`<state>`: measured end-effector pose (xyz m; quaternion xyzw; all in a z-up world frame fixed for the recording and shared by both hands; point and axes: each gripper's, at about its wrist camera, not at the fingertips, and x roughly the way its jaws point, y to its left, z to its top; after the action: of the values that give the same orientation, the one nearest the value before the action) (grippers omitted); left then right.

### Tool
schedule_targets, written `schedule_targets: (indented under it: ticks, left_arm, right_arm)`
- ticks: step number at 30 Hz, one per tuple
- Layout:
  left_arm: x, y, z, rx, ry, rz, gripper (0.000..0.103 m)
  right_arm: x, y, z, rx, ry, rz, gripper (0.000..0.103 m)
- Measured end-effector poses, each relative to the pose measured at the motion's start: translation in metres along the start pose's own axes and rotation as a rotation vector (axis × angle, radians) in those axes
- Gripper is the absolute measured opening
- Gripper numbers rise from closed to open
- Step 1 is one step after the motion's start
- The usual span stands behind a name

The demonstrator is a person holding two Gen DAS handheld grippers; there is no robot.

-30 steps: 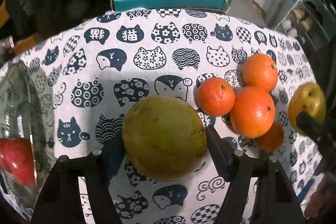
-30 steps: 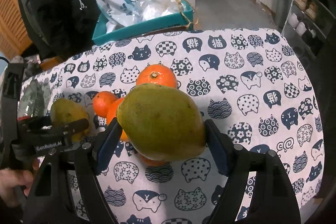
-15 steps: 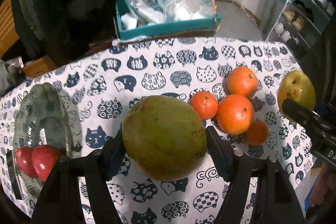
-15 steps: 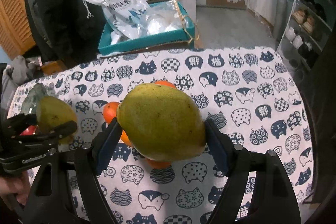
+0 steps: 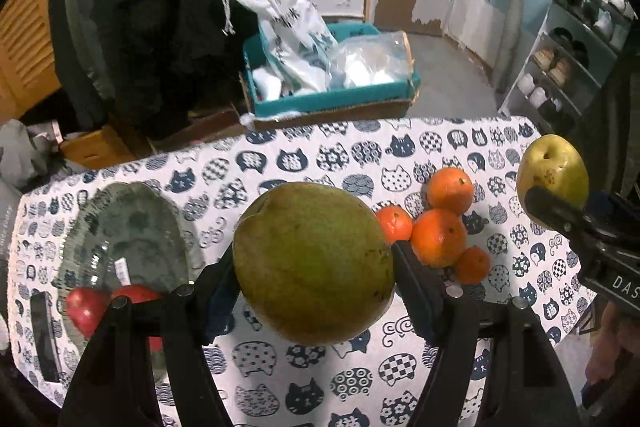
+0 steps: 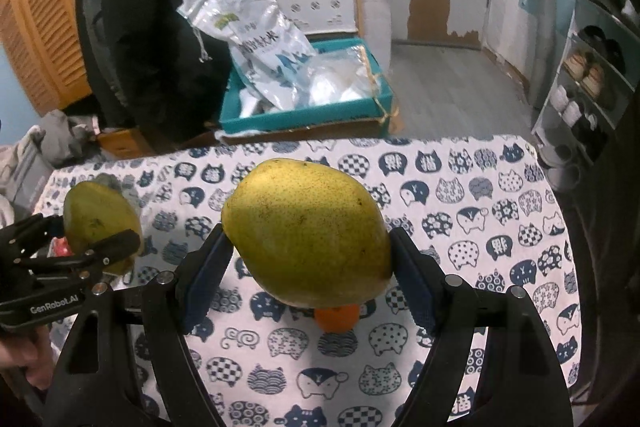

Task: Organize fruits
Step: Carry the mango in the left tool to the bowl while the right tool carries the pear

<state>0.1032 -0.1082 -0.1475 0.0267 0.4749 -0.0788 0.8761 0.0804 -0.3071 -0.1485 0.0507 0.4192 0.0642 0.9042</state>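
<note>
Both grippers are loaded. The left gripper (image 5: 314,263) is clamped about halfway shut on a big green pear (image 5: 314,261), pads pressing both flanks, fruit held in the air above the cat-print cloth (image 5: 360,155). The right gripper (image 6: 308,263) is a bit wider, closed on a yellower pear (image 6: 306,237), also clear of the cloth.

Landmark is the glass plate (image 5: 132,227), sitting at the cloth's left end w/ two red apples (image 5: 108,305) on its near edge. From that plate, the left pear hangs just to the right and above; the right pear (visible at the far right of the left wrist view) is well beyond, past the cluster of oranges (image 5: 440,227) lying on the cloth to the plate's right.

So the key relation: the plate lies left of and below both fruits, and the left hand is clearly the nearer one. Likely the left goes first, swinging left and down, w/ the right following over the oranges. The left pear's long axis runs roughly across the jaws, the right pear's tilts down to the right. The plate's far half looks free, so aim there, not onto the apples (crowding risk).
</note>
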Motion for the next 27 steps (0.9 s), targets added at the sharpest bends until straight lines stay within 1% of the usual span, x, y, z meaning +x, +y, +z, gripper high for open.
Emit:
schedule_targets:
  ticks: [15, 27]
  left_arm:
    - [-0.044, 0.034, 0.0, -0.02, -0.088, 0.04, 0.074]
    - [-0.061, 0.087, -0.003, -0.096, -0.116, 0.084, 0.074]
  right_arm:
    - [-0.021, 0.05, 0.022, -0.066, -0.059, 0.055, 0.079]
    - [-0.016, 0.1, 0.037, -0.121, -0.066, 0.108, 0.079]
